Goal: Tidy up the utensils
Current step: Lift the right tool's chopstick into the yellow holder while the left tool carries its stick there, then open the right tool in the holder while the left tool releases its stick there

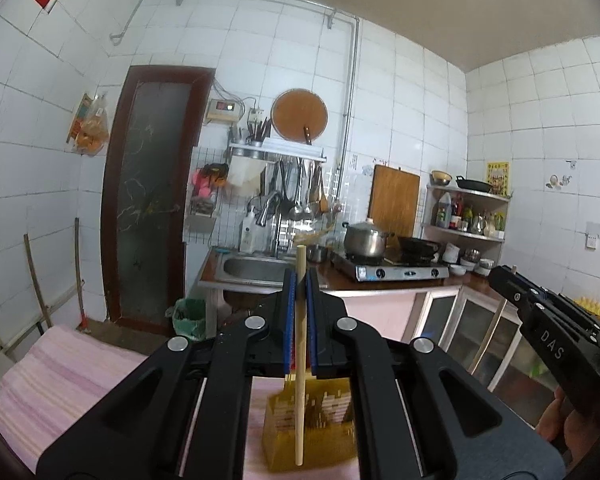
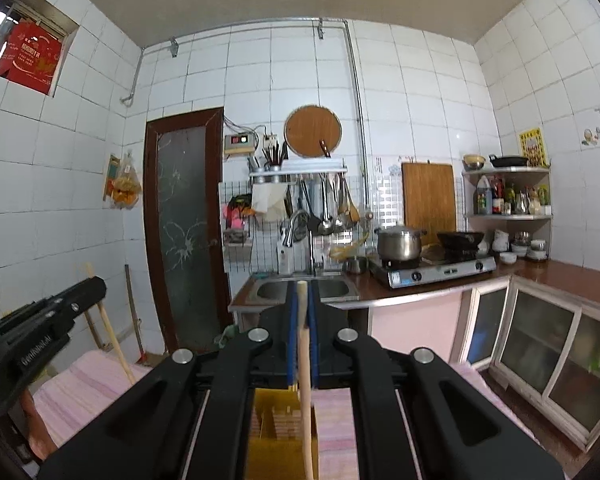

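Your left gripper [image 1: 300, 280] is clamped on a pale wooden stick [image 1: 299, 360], its blue pads pressing the stick from both sides. The stick stands almost upright: its top end pokes just above the fingertips, and the rest runs down below the jaws. Directly beneath this gripper sits a yellow see-through utensil holder [image 1: 324, 432] with slotted walls, resting on a pink striped cloth [image 1: 60, 380]. The stick's lower end hangs in front of the holder's near wall; you cannot tell from here whether it is inside or only before it.

Your right gripper [image 2: 302, 300] is likewise closed on a second wooden stick [image 2: 305, 380], which leans slightly, top end between the fingertips, lower part passing down below the jaws. The same yellow holder [image 2: 276, 448] lies right under this gripper too, and the stick crosses in front of its right side and runs out of view at the bottom.

To the right of your left gripper, the other gripper shows from the side with its stick hanging below it, over the cabinet doors [image 1: 472, 328]. A bare bit of hand [image 1: 556, 420] shows under it.

Well ahead of both grippers are the steel sink [image 2: 304, 290], the tap [image 1: 270, 208], a gas stove [image 2: 436, 270] bearing a steel pot [image 2: 400, 244] and a dark wok [image 2: 460, 240], and ladles hanging from a wall rack [image 2: 300, 170].
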A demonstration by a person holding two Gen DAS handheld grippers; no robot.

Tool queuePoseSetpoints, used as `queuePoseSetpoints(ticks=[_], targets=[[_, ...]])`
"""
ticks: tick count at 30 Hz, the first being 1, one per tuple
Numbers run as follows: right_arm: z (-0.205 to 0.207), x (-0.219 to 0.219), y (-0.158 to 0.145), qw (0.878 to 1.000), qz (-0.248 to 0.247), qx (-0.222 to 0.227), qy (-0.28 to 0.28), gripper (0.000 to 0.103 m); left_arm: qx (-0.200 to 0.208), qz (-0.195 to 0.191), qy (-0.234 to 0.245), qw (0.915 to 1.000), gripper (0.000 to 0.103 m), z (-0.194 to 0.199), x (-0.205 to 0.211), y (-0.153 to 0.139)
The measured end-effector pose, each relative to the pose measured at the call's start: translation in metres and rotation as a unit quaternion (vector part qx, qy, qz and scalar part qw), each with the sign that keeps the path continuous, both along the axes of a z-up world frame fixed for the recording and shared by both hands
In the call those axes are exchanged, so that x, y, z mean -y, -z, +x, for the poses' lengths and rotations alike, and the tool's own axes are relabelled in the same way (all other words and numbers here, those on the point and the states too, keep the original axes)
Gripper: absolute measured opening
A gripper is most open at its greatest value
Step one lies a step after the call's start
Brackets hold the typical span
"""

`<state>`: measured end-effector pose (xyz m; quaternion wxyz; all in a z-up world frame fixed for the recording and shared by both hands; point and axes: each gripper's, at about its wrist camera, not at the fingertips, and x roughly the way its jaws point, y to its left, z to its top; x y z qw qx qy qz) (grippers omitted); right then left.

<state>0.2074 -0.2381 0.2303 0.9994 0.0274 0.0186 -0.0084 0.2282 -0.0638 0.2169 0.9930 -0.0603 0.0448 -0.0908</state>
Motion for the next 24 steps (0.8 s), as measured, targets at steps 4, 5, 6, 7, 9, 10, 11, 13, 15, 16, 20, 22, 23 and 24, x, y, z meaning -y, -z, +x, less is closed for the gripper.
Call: queuePoseSetpoints(ticks=[4,5,6,7,9,10,11,13,15,16,20,22,23,24], targets=[[0.032,-0.004,-0.009,1.0,-0.002,0.006,-0.004,0.005,0.003,0.003,-0.001,1.0,0.004,0.034,0.012,-0.001],[0.041,-0.004,-0.01,1.0,-0.001,0.007,-0.004,0.005,0.003,0.007,-0.001,1.0,0.004,0.043,0.016,0.001],[0.047,-0.006,-0.009,1.0,-0.001,0.006,-0.005,0.005,0.001,0.012,-0.002,0.9999,0.004,0.052,0.02,0.005],[0.058,-0.005,-0.006,1.0,0.001,0.004,-0.007,0.005,-0.001,0.014,-0.002,0.9999,0.004,0.06,0.022,0.008],[0.075,-0.005,0.001,1.0,0.005,-0.004,-0.01,0.005,-0.01,0.019,-0.003,0.9998,0.004,0.078,0.026,0.022],[0.084,-0.004,0.008,1.0,0.008,-0.011,-0.012,0.005,-0.017,0.018,-0.003,0.9997,0.004,0.087,0.027,0.03],[0.091,-0.003,0.015,1.0,0.009,-0.018,-0.013,0.005,-0.024,0.017,-0.004,0.9996,0.004,0.093,0.027,0.038],[0.108,-0.002,0.037,0.999,0.011,-0.042,-0.014,0.005,-0.049,0.014,-0.004,0.9987,0.004,0.11,0.027,0.059],[0.117,-0.003,0.056,0.998,0.011,-0.062,-0.014,0.005,-0.07,0.017,-0.007,0.9974,0.004,0.122,0.024,0.075],[0.121,-0.002,0.063,0.997,0.011,-0.07,-0.013,0.005,-0.077,0.019,-0.01,0.9968,0.004,0.125,0.023,0.079],[0.116,0.003,0.076,0.996,0.001,-0.084,-0.005,0.007,-0.099,0.018,-0.015,0.9949,0.01,0.125,0.012,0.086],[0.111,0.006,0.075,0.996,-0.004,-0.093,0.002,0.037,-0.112,0.015,-0.022,0.9934,0.046,0.117,0.003,0.082],[0.105,0.01,0.074,0.995,-0.002,-0.1,0.008,0.07,-0.111,0.012,-0.031,0.9932,0.066,0.109,-0.003,0.08],[0.101,0.013,0.072,0.995,0.001,-0.101,0.011,0.074,-0.108,0.009,-0.037,0.9935,0.069,0.103,-0.008,0.076]])
